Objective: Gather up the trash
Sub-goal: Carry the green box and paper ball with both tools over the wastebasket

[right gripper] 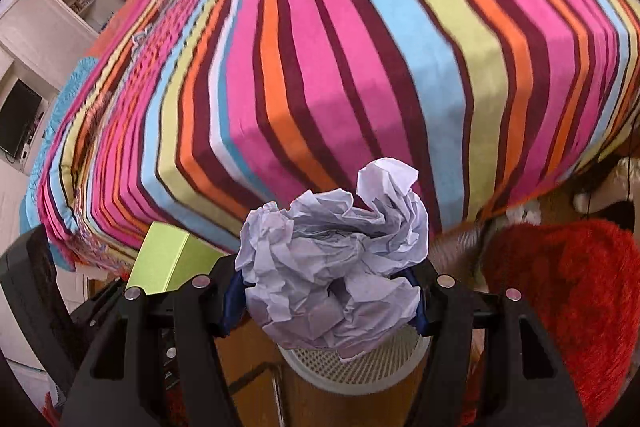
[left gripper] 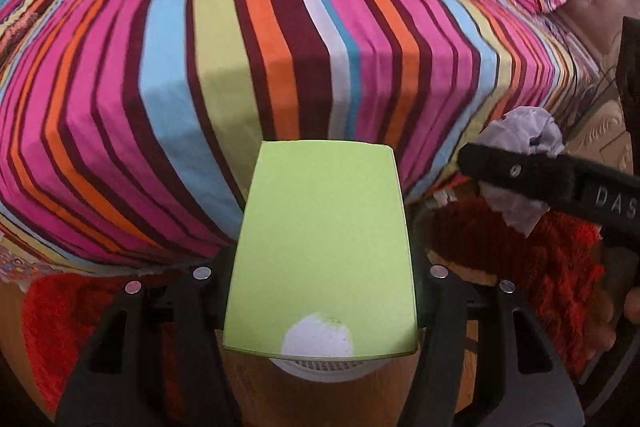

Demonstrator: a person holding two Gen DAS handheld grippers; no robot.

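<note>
Left gripper (left gripper: pixel 320 291) clamping green box (left gripper: pixel 322 247), right gripper (right gripper: pixel 324 283) clamping crumpled paper (right gripper: pixel 332 267) over white basket (right gripper: pixel 360 371)

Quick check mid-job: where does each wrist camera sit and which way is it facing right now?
Left wrist: on the left gripper, facing the striped bed; its fingers clamp a green box; the right gripper crosses at right.
Right wrist: on the right gripper, facing the bed, above a white basket; its fingers clamp crumpled paper.
Shared: bed, box, paper, basket, red rug.
</note>
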